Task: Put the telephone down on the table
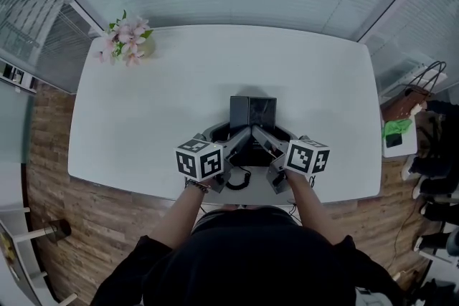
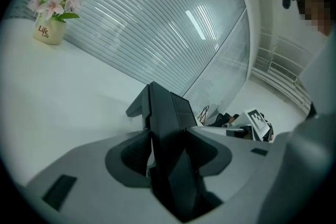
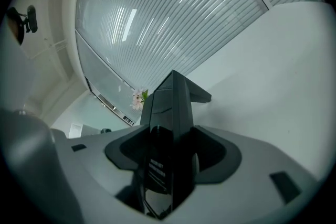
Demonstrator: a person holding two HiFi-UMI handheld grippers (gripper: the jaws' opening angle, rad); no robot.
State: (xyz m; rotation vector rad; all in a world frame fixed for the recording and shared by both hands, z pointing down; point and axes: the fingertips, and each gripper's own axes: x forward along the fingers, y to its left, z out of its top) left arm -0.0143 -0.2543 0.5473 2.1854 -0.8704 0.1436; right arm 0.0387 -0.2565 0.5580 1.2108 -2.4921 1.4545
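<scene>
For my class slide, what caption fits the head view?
Left hand-held gripper and right hand-held gripper flank a black telephone on a white table, pink flowers beyond.

The telephone [image 1: 252, 113] is black and the table [image 1: 215, 75] is white. The flowers [image 1: 126, 39] are pink with green leaves, in a cream pot [image 2: 50, 33]. The floor [image 1: 93, 226] is brown with long plank lines.

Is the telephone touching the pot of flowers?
Apart. The head view shows the pot of flowers at the far left corner of the table and the telephone near the front edge, with bare tabletop between.
</scene>
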